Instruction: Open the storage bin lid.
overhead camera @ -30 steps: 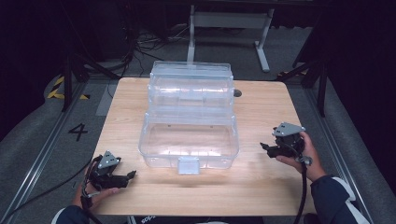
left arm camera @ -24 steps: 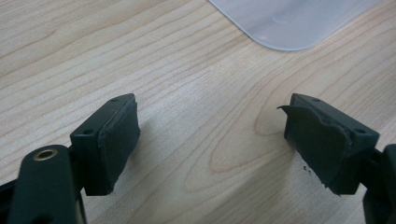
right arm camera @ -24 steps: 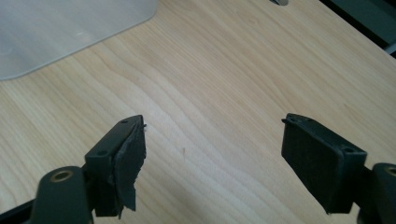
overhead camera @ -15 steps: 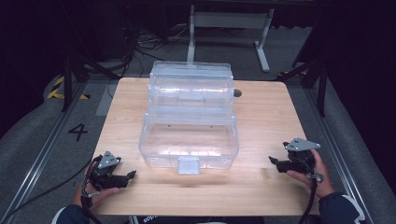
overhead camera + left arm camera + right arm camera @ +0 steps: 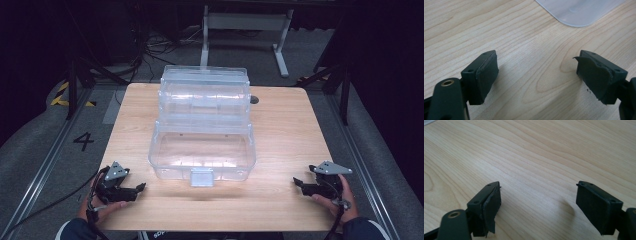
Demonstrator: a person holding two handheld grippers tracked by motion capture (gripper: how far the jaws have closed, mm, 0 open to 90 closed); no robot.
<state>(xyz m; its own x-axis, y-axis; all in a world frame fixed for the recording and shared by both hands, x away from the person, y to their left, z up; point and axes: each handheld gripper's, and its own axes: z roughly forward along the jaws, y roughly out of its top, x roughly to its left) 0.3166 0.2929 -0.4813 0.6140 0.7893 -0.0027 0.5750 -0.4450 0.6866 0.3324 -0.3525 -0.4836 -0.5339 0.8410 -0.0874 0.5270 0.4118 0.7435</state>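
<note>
Left fingers (image 5: 486, 75) apart over bare table (image 5: 290, 125), clear box (image 5: 202, 150) just beyond, right fingers (image 5: 596, 205) apart, box well aside

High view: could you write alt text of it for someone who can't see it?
A clear plastic box, lid open, sits mid-way on a wooden table. At the near edge a person holds a hand-held gripper in each hand, left and right, both with jaws open and empty, both apart from the box. Dark floor and cables lie beyond.
</note>
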